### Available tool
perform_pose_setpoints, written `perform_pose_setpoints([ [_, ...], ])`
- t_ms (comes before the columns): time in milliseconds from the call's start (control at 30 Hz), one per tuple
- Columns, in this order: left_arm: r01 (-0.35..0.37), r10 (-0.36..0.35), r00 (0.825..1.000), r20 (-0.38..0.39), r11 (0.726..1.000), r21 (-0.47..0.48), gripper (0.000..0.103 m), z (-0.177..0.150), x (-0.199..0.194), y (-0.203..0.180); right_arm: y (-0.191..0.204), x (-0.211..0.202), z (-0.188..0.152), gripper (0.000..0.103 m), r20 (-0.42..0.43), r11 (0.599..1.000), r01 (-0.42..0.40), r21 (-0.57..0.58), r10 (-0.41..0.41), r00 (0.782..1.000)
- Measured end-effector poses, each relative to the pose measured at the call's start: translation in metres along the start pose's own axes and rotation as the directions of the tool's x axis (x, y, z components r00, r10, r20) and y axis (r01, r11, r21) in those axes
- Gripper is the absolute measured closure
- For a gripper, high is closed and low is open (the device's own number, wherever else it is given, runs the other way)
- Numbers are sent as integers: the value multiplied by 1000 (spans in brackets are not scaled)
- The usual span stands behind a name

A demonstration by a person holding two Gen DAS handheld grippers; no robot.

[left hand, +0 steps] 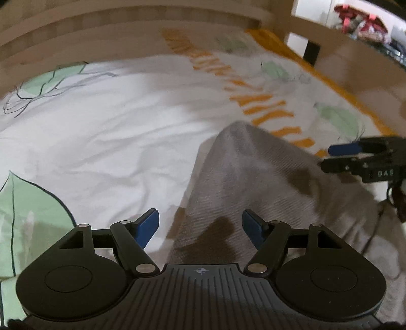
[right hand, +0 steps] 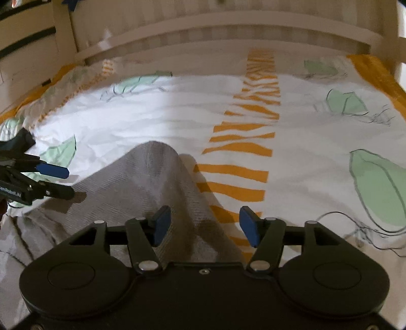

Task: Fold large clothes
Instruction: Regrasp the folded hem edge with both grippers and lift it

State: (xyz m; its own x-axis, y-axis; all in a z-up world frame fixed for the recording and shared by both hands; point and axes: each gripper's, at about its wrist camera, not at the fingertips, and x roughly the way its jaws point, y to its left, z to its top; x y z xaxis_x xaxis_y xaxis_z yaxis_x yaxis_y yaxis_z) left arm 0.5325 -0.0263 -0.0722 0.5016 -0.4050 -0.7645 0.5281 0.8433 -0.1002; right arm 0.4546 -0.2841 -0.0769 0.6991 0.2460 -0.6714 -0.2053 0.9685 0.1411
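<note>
Two hand-held grippers hover over a bed, both with their blue pads spread wide and nothing clamped between them. The left hand-held gripper (left hand: 200,228) sits above a grey ribbed garment (left hand: 243,177), whose fabric rises into a rounded peak ahead of the fingers and spreads toward the lower right of that view. The right hand-held gripper (right hand: 203,226) is over the same garment (right hand: 152,182); the cloth passes between its open fingers, close to the left pad, though whether it touches is not clear.

Each tool shows in the other's camera: the right hand-held gripper (left hand: 337,157) at the right edge of the left view, and the left hand-held gripper (right hand: 63,182) at the left edge of the right view, its lower finger just over the garment.

Under the garment lies a white bedsheet (right hand: 127,121) printed with green leaves (right hand: 378,185) and a band of orange stripes (right hand: 241,152), wrinkled in places, with an orange border along its edges. A pale wooden bed rail (right hand: 228,28) runs across the far side. Beyond the bed frame in the left view, a blurred heap of red and pink items (left hand: 360,22) is visible at the top right.
</note>
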Motion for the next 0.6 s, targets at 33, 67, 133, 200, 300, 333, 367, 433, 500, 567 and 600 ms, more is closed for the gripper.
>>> perform_pose_setpoints([
  [33, -5, 5, 1000, -15, 1000, 6, 32, 0, 5, 1, -1, 7, 0, 38, -17, 1000, 2, -1, -2, 1000],
  [67, -9, 9, 1000, -27, 1000, 10, 32, -1, 12, 2, -1, 12, -1, 38, -30, 1000, 5, 0, -5, 1000],
  [133, -4, 5, 999, -42, 1000, 9, 32, -2, 19, 4, -4, 20, -3, 38, -45, 1000, 1, 6, -1, 999],
  [200, 16, -16, 999, -38, 1000, 1, 35, -2, 22, 7, -6, 27, -4, 40, -56, 1000, -19, 22, 20, 998],
  [300, 40, -40, 999, -1, 999, -6, 97, -2, 16, 9, -4, 30, -7, 92, -69, 999, -38, 26, 39, 997],
  [333, 35, -35, 999, 11, 999, -4, 97, -2, 12, 8, -2, 29, -7, 92, -65, 999, -32, 20, 34, 997],
  [367, 21, -22, 999, 32, 1000, 9, 98, -3, 6, 6, 0, 26, -7, 93, -55, 999, -30, 14, 31, 998],
  [433, 1, -5, 996, 91, 999, 42, 98, -6, -9, -1, 3, 14, -7, 93, -8, 1000, -14, 0, 14, 1000],
  [500, -13, 5, 984, 178, 999, 43, 98, -12, -31, -7, 6, -4, -7, 93, 48, 1000, -8, -13, 8, 999],
  [567, -27, 12, 965, 263, 998, 52, 98, -23, -57, -14, 11, -25, -10, 93, 107, 999, -4, -36, 7, 994],
  [600, -35, 12, 953, 303, 997, 71, 98, -30, -71, -19, 15, -38, -13, 93, 138, 998, -4, -56, 12, 990],
])
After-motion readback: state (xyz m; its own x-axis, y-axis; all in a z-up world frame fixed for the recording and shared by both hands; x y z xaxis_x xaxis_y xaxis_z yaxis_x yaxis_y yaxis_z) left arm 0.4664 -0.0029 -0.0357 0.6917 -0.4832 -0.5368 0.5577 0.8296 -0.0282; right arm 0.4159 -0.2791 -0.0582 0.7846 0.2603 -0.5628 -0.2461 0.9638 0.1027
